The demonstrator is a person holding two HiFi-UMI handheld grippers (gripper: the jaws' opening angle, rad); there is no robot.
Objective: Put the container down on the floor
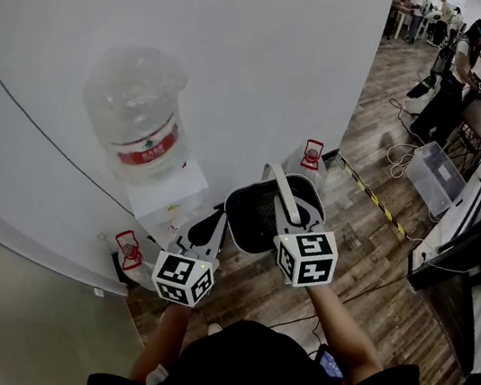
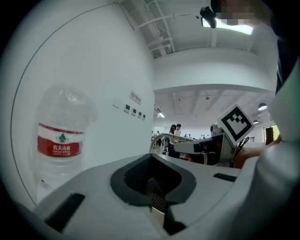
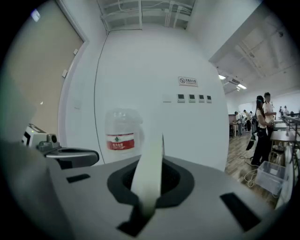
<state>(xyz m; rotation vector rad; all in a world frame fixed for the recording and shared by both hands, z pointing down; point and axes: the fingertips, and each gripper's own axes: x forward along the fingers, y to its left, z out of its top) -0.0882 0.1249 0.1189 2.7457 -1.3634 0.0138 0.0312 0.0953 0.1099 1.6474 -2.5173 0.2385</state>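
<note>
The container is a pale bucket with a dark meshed inside and a white arched handle. It hangs in the air above the wooden floor, in front of the person. My right gripper is shut on the handle, and in the right gripper view the white strip runs up out of the shut jaws. My left gripper sits at the container's left rim. In the left gripper view a pale sliver is pinched between its jaws. That view also takes in the right gripper's marker cube.
A large water bottle with a red label stands on a white dispenser against the curved wall. Red-capped bottles sit on the floor nearby. Yellow-black tape, cables, a clear bin and people lie to the right.
</note>
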